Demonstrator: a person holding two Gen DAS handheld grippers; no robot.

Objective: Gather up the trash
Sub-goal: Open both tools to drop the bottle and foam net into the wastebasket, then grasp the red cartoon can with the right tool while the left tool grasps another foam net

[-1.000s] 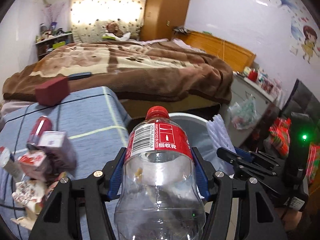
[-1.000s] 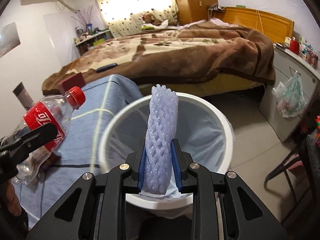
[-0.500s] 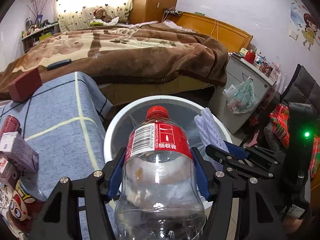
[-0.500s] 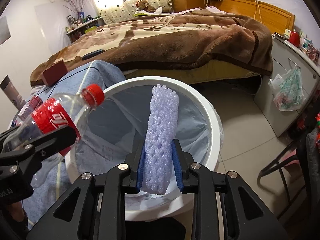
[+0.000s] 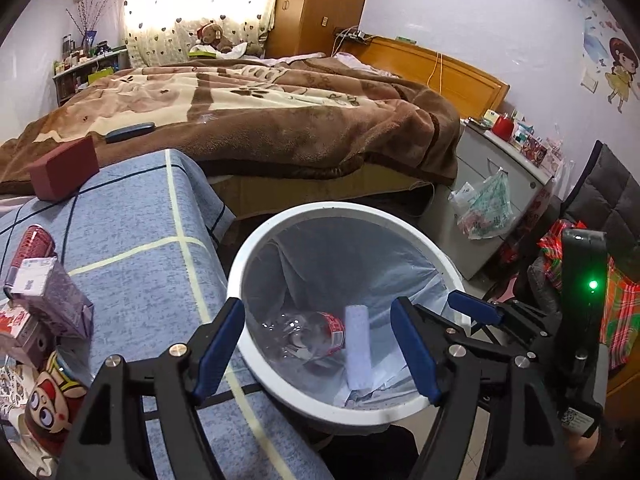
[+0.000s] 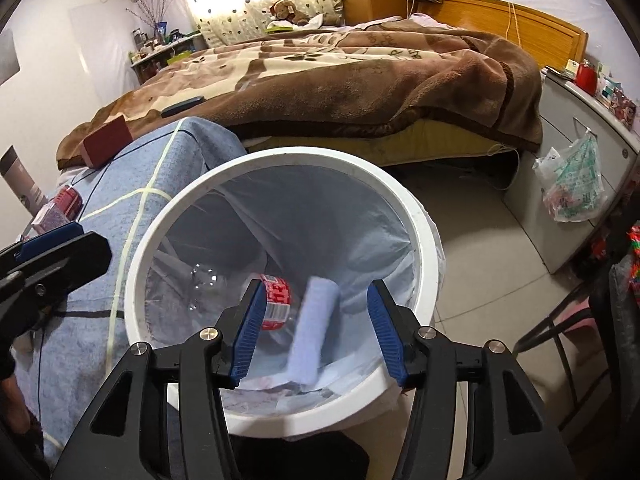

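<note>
Hovering over the white bin (image 6: 416,216) with both the left tool (image 5: 320,344) and right tool (image 6: 316,324) opening and empty, bottle (image 5: 316,336) and foam sleeve (image 6: 314,332) already inside, either tool risks snagging the thin liner (image 6: 360,236) and dragging trash out.

Bedroom: bed (image 5: 256,120) (brown blanket), curtained window (image 5: 200,12).

A clear plastic bottle (image 5: 308,334) with a red label lies on its side in the lined white bin (image 5: 340,210), a pale foam sleeve (image 5: 358,352) just right of it.
</note>
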